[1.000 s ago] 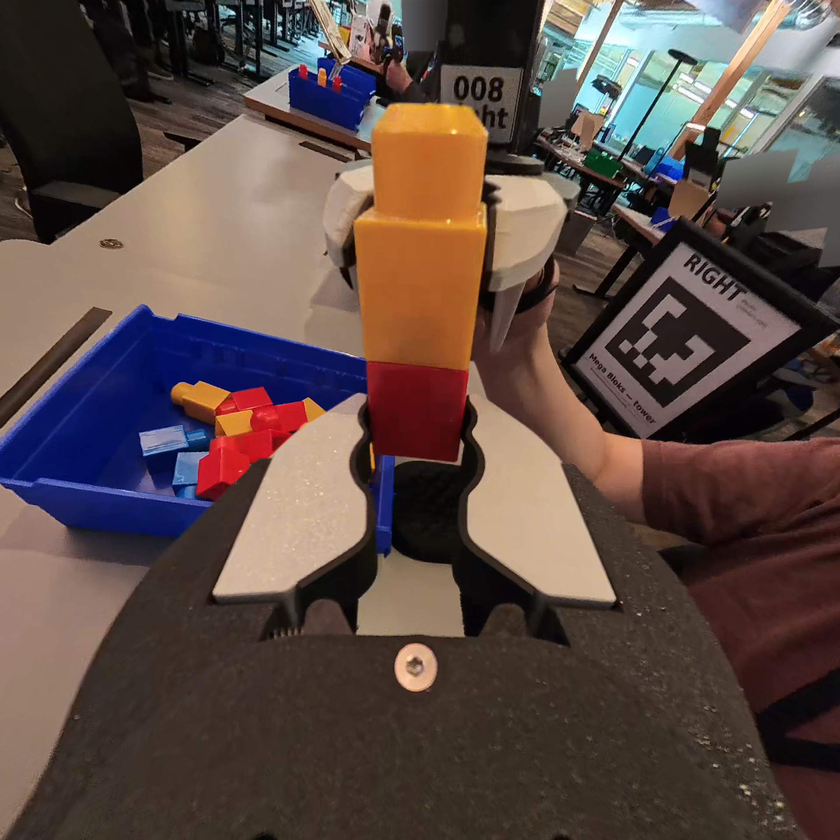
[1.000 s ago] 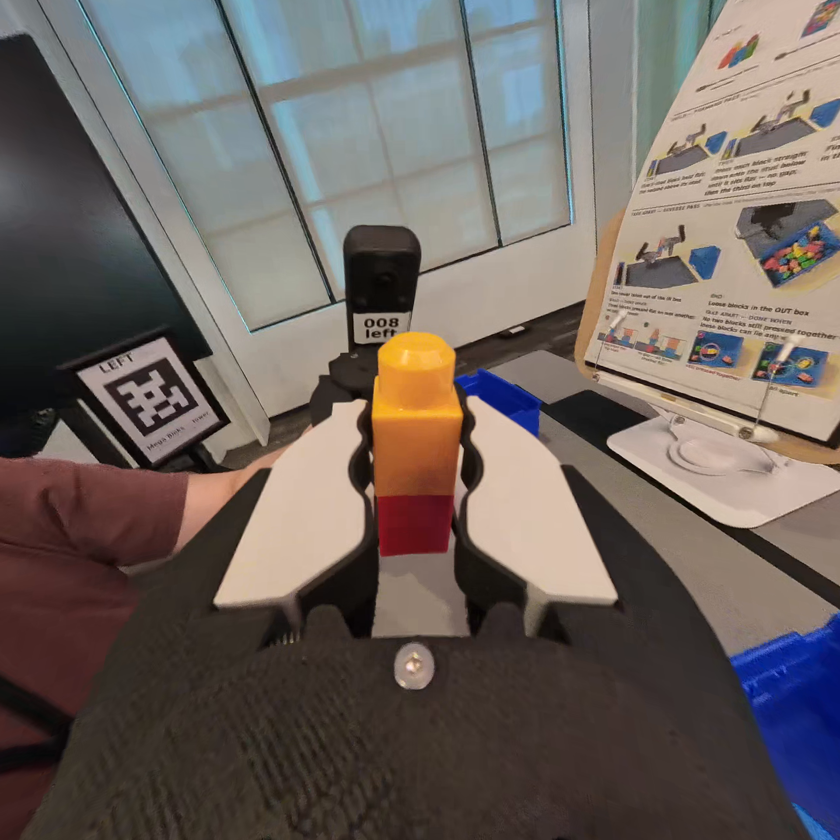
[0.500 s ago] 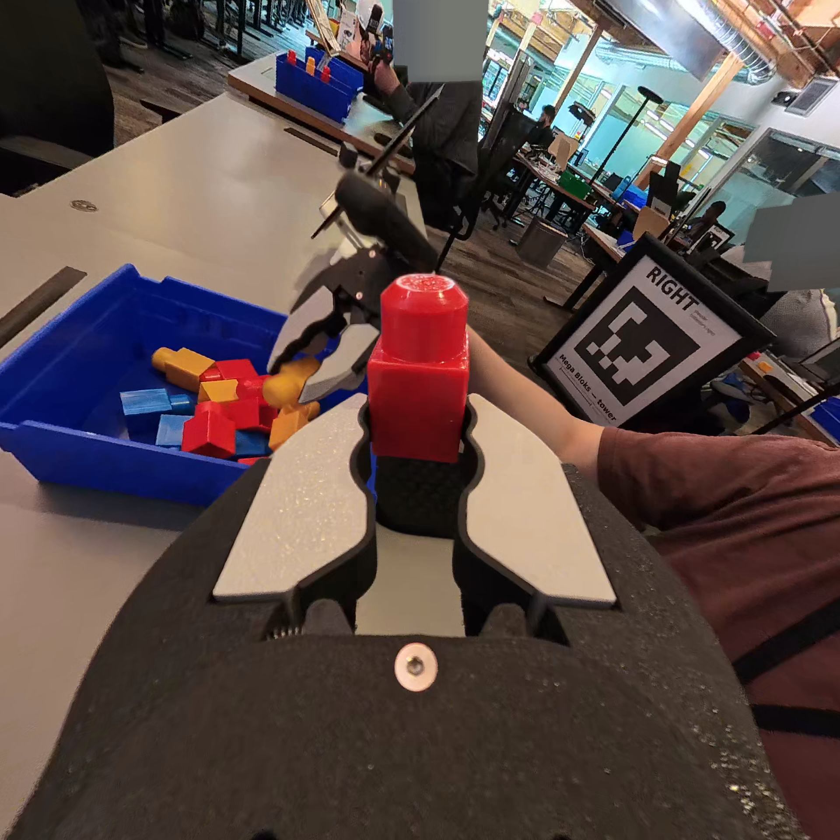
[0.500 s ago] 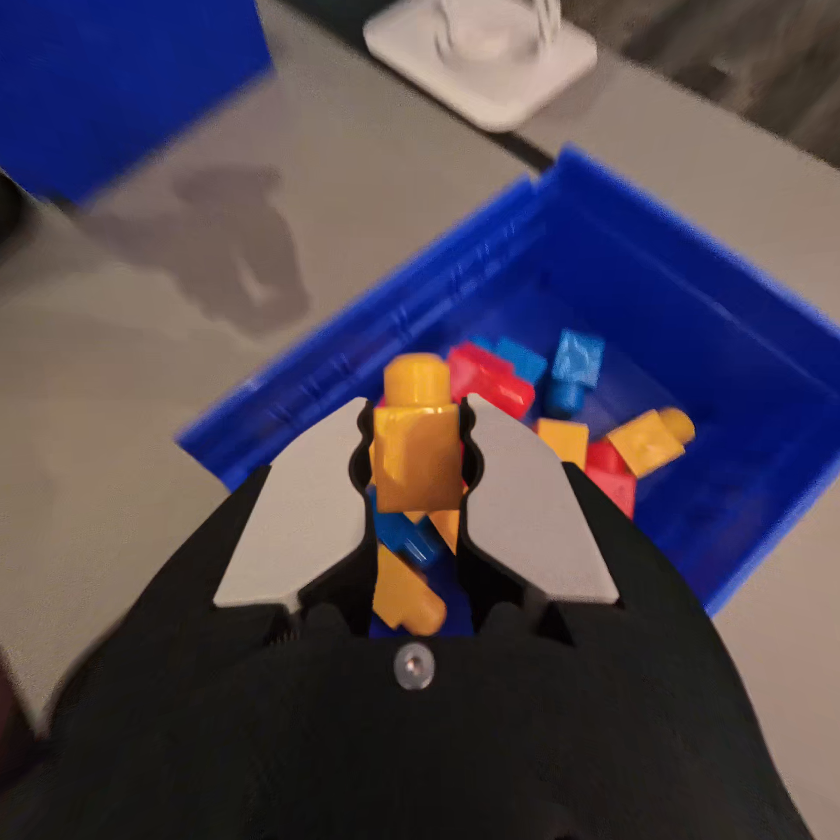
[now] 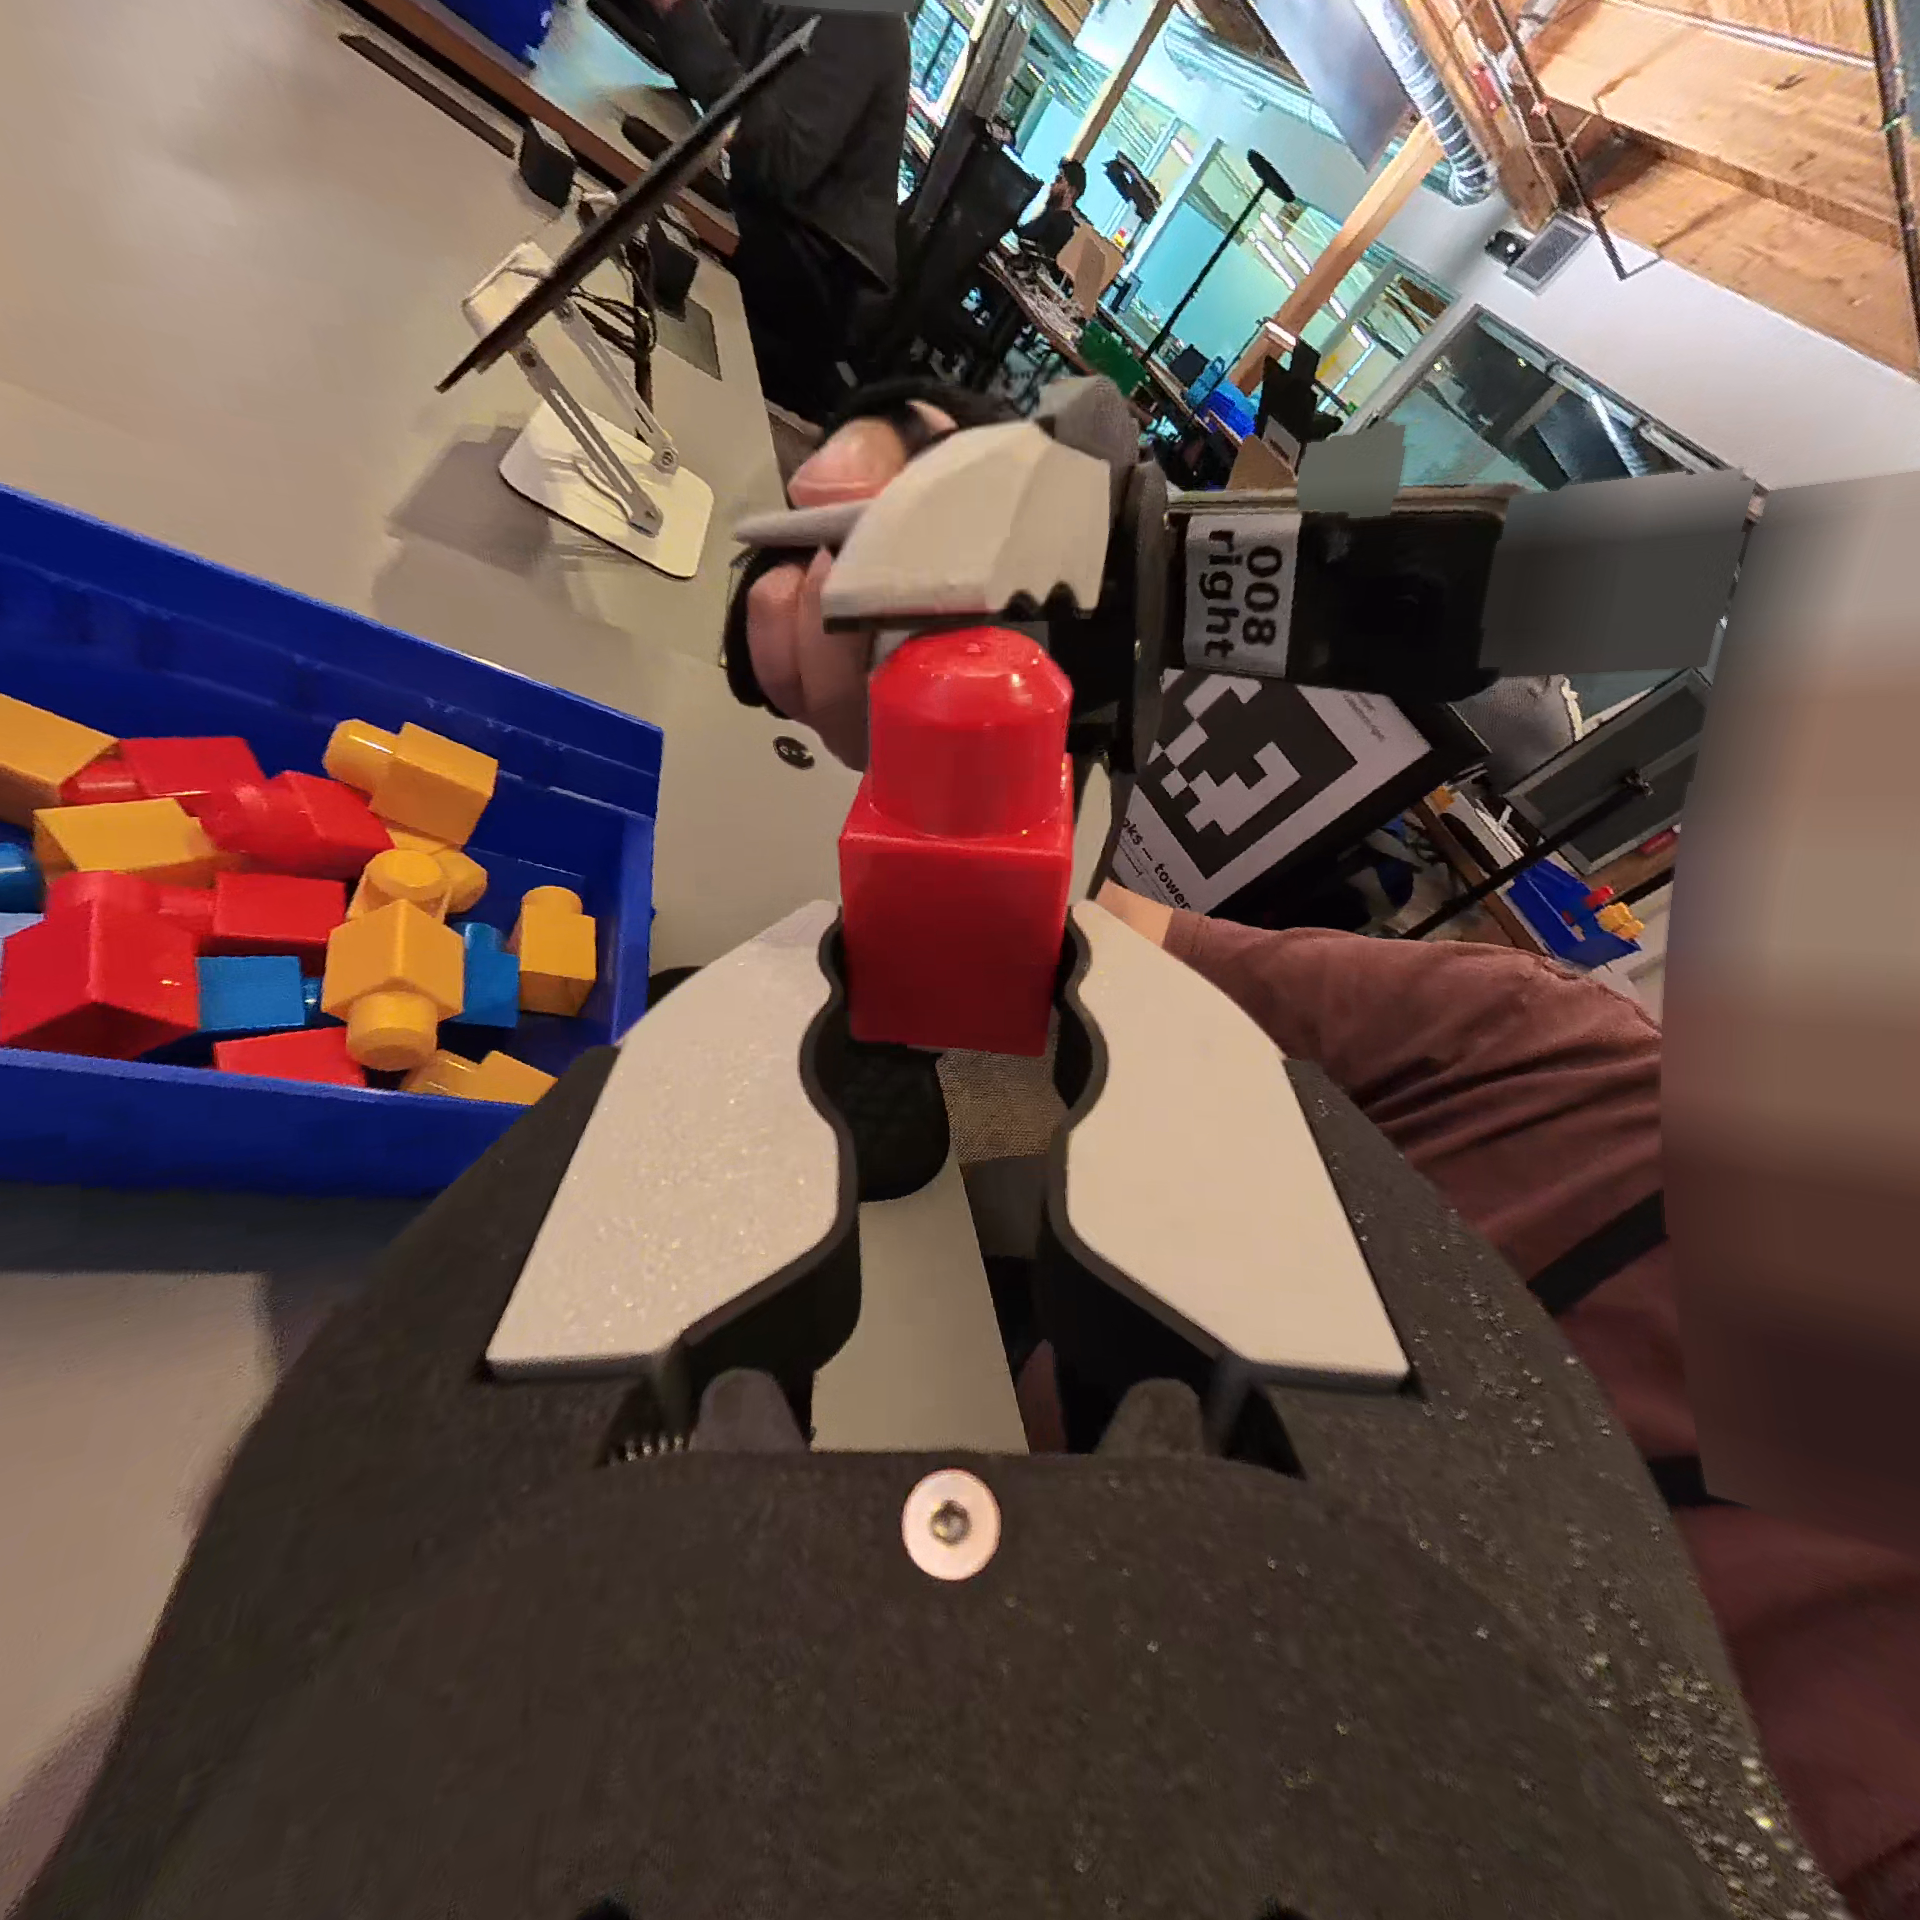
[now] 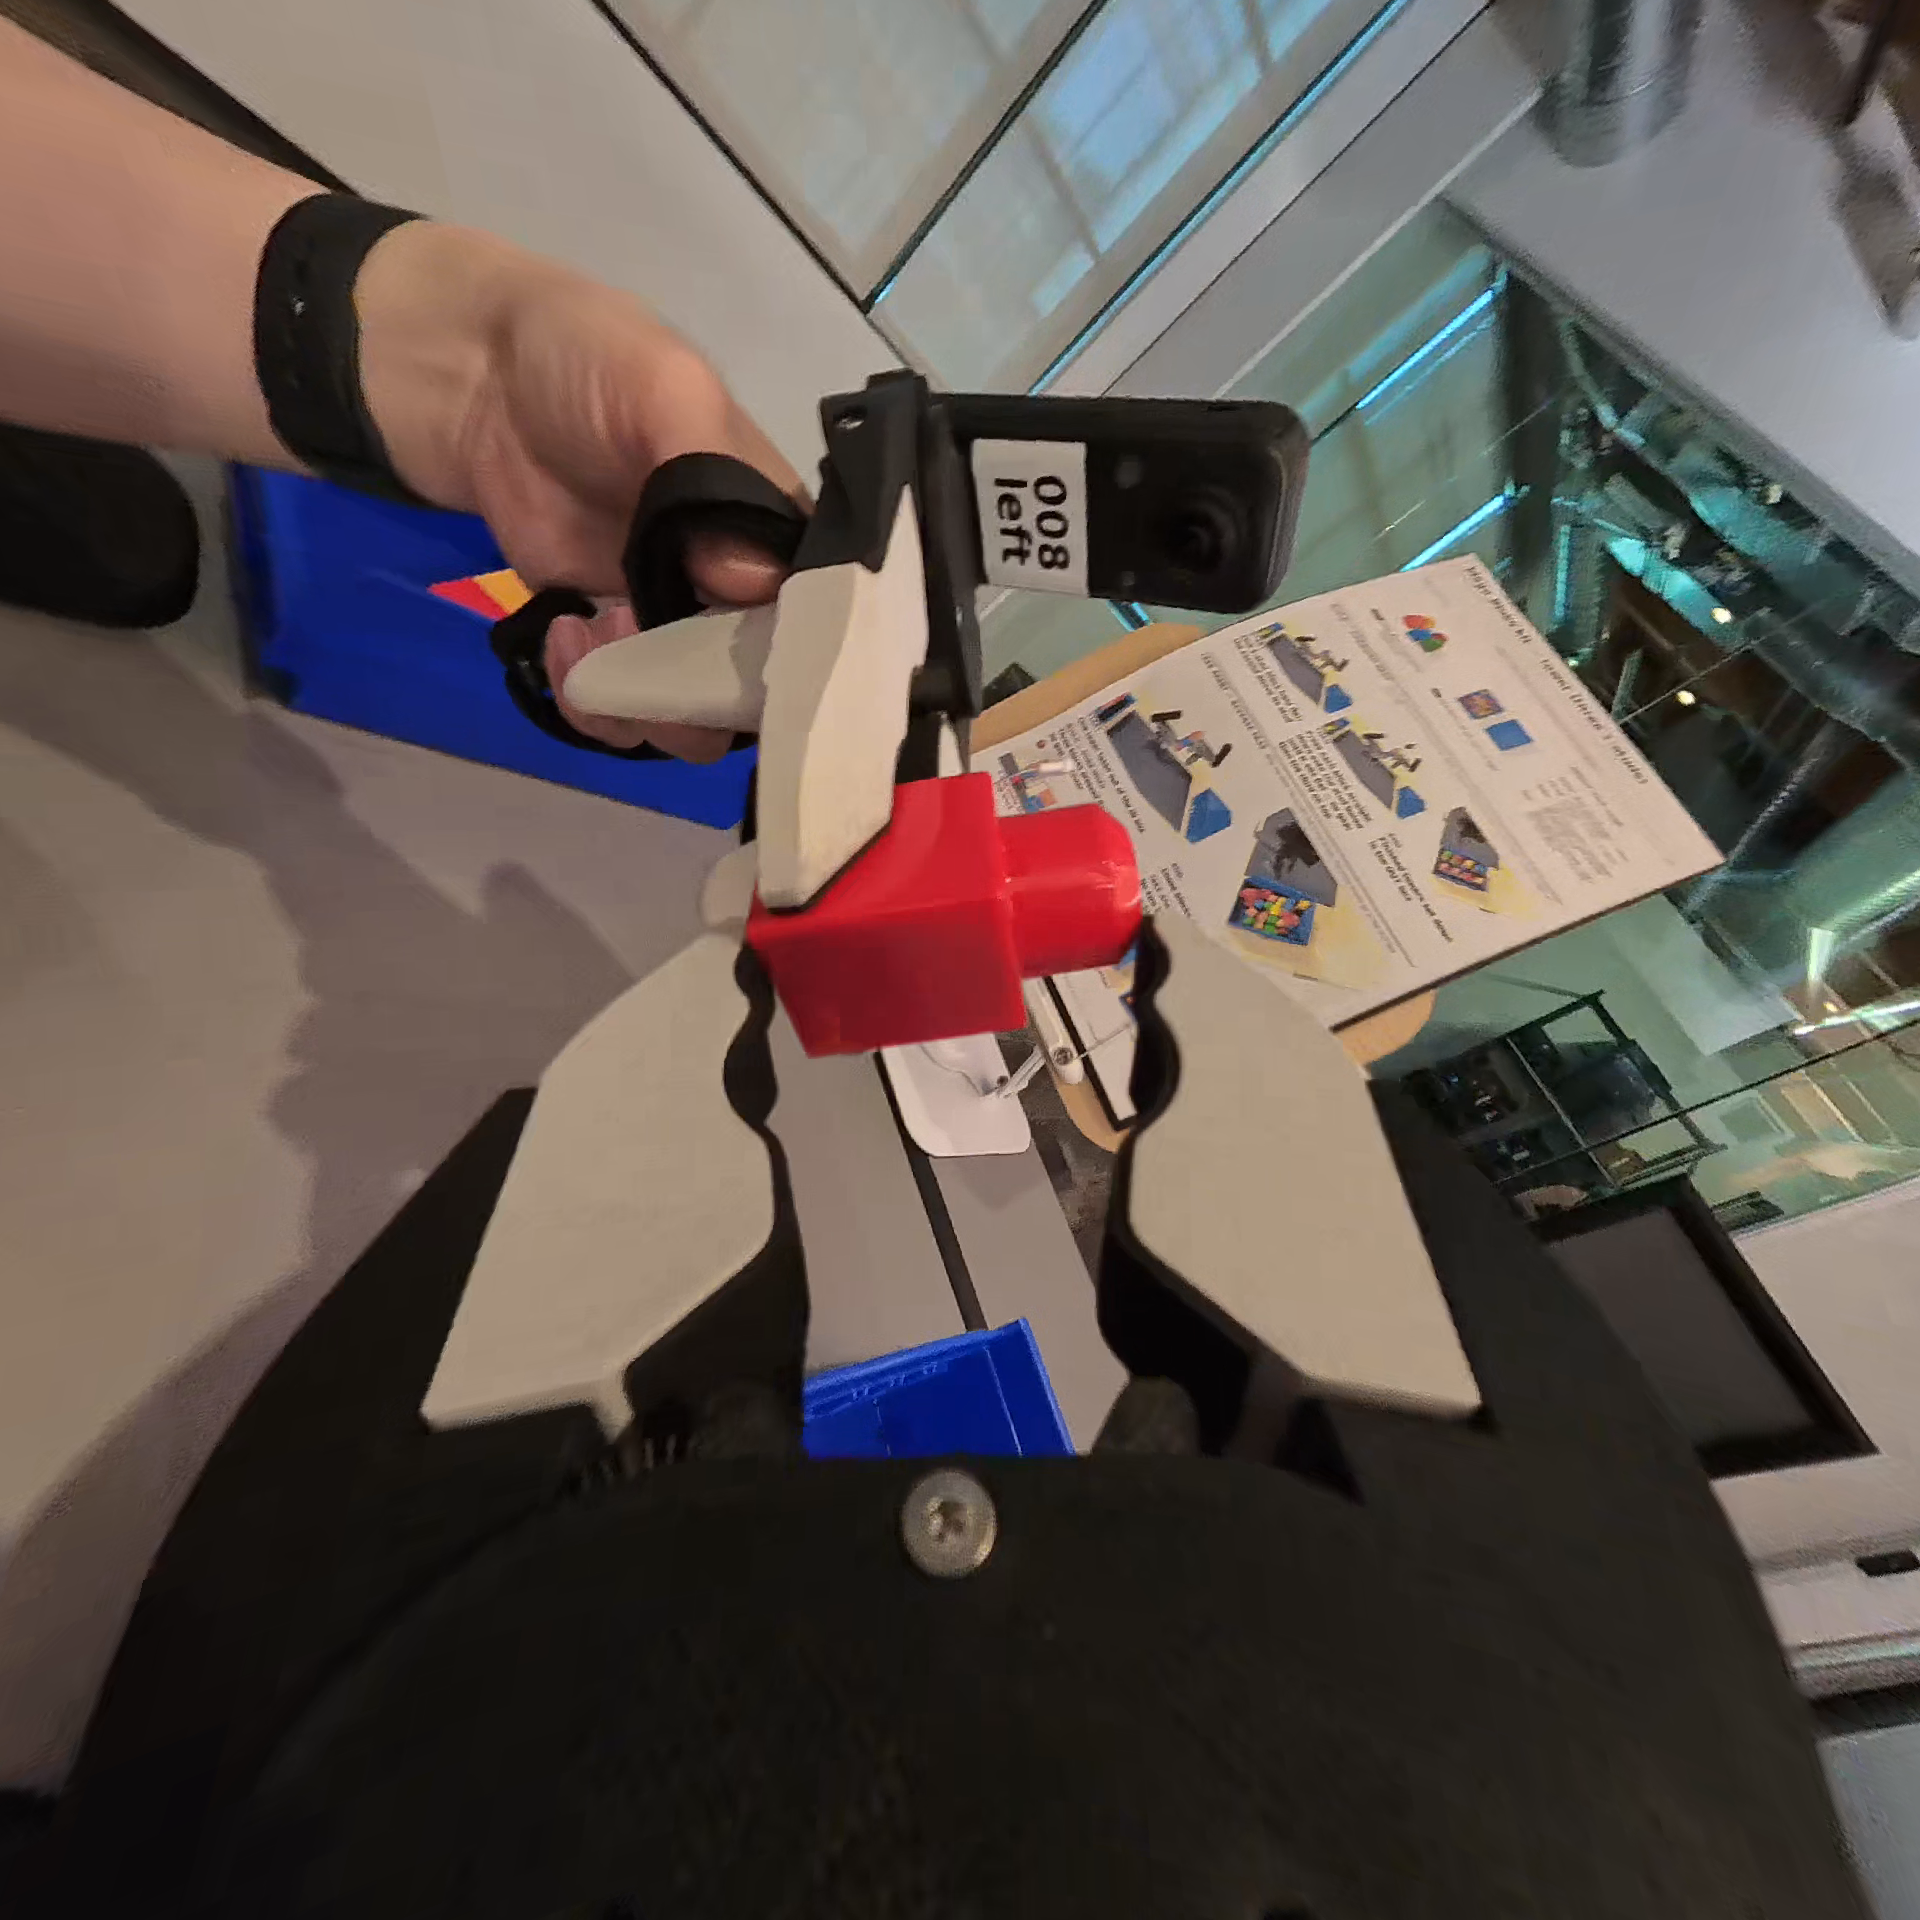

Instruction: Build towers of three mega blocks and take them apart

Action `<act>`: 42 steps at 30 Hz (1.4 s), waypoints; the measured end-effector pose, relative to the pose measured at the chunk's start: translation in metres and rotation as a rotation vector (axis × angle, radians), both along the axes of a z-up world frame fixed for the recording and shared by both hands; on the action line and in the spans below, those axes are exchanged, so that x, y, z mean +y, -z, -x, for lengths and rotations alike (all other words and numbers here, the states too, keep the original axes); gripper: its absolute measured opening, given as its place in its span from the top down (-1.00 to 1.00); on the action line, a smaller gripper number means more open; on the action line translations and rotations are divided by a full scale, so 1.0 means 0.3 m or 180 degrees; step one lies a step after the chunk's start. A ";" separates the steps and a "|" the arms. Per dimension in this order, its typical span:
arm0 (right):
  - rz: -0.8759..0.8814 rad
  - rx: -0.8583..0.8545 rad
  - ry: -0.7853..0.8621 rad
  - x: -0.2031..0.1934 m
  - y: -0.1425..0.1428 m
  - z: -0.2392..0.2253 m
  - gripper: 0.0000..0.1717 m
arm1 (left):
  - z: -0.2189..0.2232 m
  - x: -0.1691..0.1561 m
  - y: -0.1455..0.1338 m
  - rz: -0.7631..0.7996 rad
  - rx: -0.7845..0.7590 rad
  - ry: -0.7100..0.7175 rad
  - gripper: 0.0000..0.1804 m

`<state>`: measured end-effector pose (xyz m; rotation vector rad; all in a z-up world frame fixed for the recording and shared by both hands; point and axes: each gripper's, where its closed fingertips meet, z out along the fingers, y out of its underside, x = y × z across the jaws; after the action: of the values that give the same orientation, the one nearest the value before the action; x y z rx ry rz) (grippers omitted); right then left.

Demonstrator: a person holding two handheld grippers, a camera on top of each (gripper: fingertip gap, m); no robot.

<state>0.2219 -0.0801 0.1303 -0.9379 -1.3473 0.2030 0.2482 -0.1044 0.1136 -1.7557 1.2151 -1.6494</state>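
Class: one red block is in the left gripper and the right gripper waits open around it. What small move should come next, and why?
Probably close the right gripper on the red block: its fingers straddle the block, which the left gripper holds alone.

Red block [image 6: 904, 914] between spread claw [image 6: 940, 971]

Grey table [image 5: 260, 312]; apparently blue bin [image 5: 312, 1132].

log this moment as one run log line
phase: take apart | left gripper: shut on red block | right gripper: open around it | blue bin: loose blocks
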 end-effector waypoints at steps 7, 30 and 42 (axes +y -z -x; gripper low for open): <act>0.1069 -0.0306 0.0966 0.224 0.213 -0.212 0.23 | 0.167 0.078 0.028 -0.0505 0.0415 -0.0750 0.36; 0.3079 -0.0689 0.1675 0.242 0.589 -0.384 0.01 | 1.420 0.079 0.554 -0.2078 0.4177 -0.0483 0.38; 0.3366 -0.0015 0.1744 0.105 0.466 -0.259 0.00 | 1.531 0.162 0.782 -0.2428 0.4353 0.1114 0.34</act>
<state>0.2997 -0.0486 -0.0094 -2.1441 -0.8834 0.5061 -0.2111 -0.0559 -0.1210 -2.0721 2.3253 0.2819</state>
